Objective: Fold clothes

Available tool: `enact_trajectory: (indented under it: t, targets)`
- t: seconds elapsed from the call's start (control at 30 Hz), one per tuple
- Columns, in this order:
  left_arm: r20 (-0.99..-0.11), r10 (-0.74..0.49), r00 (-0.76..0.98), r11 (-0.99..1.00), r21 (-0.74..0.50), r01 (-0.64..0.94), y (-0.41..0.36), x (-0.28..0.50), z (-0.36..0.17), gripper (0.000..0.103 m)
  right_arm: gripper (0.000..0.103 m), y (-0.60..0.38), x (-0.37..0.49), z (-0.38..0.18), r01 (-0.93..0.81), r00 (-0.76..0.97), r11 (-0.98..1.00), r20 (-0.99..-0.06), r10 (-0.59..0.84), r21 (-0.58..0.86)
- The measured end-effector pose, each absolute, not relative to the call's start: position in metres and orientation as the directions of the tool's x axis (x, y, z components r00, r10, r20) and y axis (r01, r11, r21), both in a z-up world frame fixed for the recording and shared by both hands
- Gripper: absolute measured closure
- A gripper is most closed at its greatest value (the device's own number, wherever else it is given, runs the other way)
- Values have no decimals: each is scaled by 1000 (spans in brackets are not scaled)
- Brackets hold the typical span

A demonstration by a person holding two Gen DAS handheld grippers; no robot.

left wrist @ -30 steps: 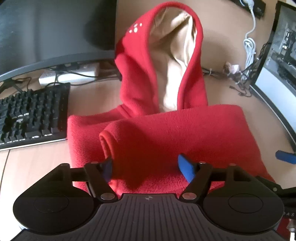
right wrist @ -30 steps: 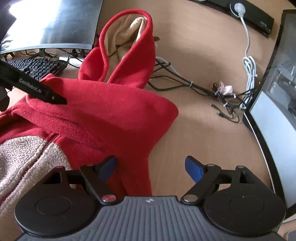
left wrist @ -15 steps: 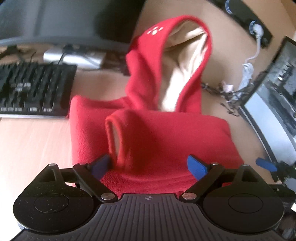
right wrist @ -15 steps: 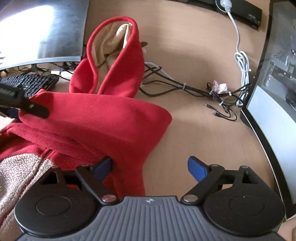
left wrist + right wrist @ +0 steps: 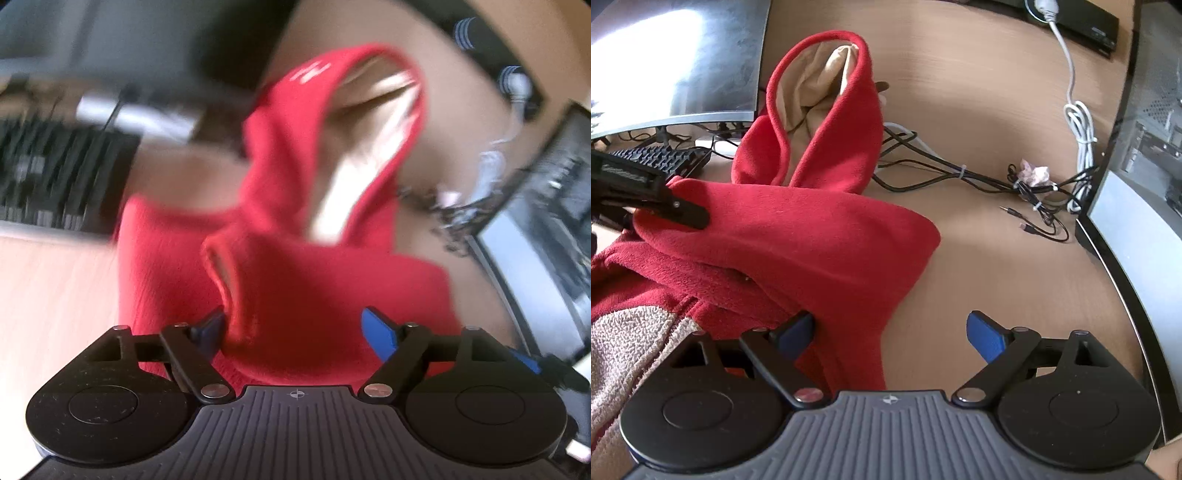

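Note:
A red fleece hoodie (image 5: 295, 280) with a beige-lined hood (image 5: 354, 158) lies partly folded on the wooden desk; a sleeve cuff (image 5: 218, 266) lies across its body. My left gripper (image 5: 295, 330) is open, its fingers spread over the near edge of the red fabric. In the right wrist view the hoodie (image 5: 798, 236) fills the left half, with beige lining (image 5: 631, 343) at the lower left. My right gripper (image 5: 892, 334) is open over the hoodie's right edge, its left fingertip against the fabric. The left gripper's black body (image 5: 646, 192) shows at the left.
A black keyboard (image 5: 55, 177) and a monitor (image 5: 679, 62) sit at the far left. Tangled cables (image 5: 1027, 195), a white cord (image 5: 1078, 125) and a power strip (image 5: 1071, 18) lie at the back right. A computer case (image 5: 1145, 206) stands at the right.
The left gripper has swung and pulled back a little, blurring its view; its jaws stay open. The right gripper has shifted slightly, still open at the hoodie's right edge.

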State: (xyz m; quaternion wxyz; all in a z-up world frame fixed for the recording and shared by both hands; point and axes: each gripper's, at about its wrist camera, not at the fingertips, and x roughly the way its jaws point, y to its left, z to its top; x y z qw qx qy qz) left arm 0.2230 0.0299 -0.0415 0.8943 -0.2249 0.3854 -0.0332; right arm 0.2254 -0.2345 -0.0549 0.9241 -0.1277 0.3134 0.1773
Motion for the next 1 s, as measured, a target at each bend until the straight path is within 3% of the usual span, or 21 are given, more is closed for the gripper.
enact_trajectory:
  t: [0.03, 0.07, 0.13, 0.27, 0.4, 0.5, 0.6, 0.67, 0.7, 0.77, 0.83, 0.93, 1.0]
  targets:
    - [-674, -207, 709, 908, -401, -117, 28, 223, -37, 37, 14, -234, 224, -52, -406, 747, 905, -617, 248, -129]
    - [-672, -178, 719, 922, -370, -117, 25, 222, -31, 63, 14, -233, 222, -48, -409, 754, 903, -606, 255, -129]
    - [-652, -115, 750, 953, -286, -102, 20, 216, -16, 87, 14, -232, 219, -40, -423, 763, 897, -585, 275, -129]
    - [-597, -11, 802, 994, -91, -54, 16, 194, 10, 87, 14, -218, 216, -37, -471, 752, 871, -578, 316, -138]
    - [-629, 21, 777, 996, -59, -74, 27, 188, -7, 87, 12, -210, 212, -28, -517, 733, 850, -568, 375, -105]
    - [-651, 44, 758, 995, -36, -89, 36, 185, -21, 82, 0, -211, 212, -11, -546, 722, 838, -524, 453, -28]
    - [-659, 42, 751, 994, -51, -100, 45, 181, -21, 68, 0, -209, 226, -1, -569, 697, 820, -493, 521, 63]
    - [-623, -45, 781, 987, -151, -63, 51, 173, -10, 48, 0, -203, 240, -6, -574, 679, 814, -502, 536, 92]
    - [-600, -90, 795, 979, -202, -41, 54, 169, -4, 41, 0, -200, 248, -13, -567, 664, 817, -527, 530, 106]
    - [-558, -194, 807, 960, -278, 39, 53, 166, 3, 19, 0, -192, 266, -32, -541, 625, 830, -596, 505, 135]
    - [-545, -261, 797, 947, -303, 102, 47, 168, 4, 10, 0, -184, 281, -51, -513, 581, 845, -663, 472, 152]
    - [-646, -214, 733, 971, -220, 90, 33, 184, -17, 10, 0, -173, 277, -59, -507, 616, 861, -687, 385, 29]
    - [-661, -195, 724, 975, -208, 73, 32, 181, -17, 10, 0, -174, 264, -50, -512, 646, 859, -664, 378, -9]
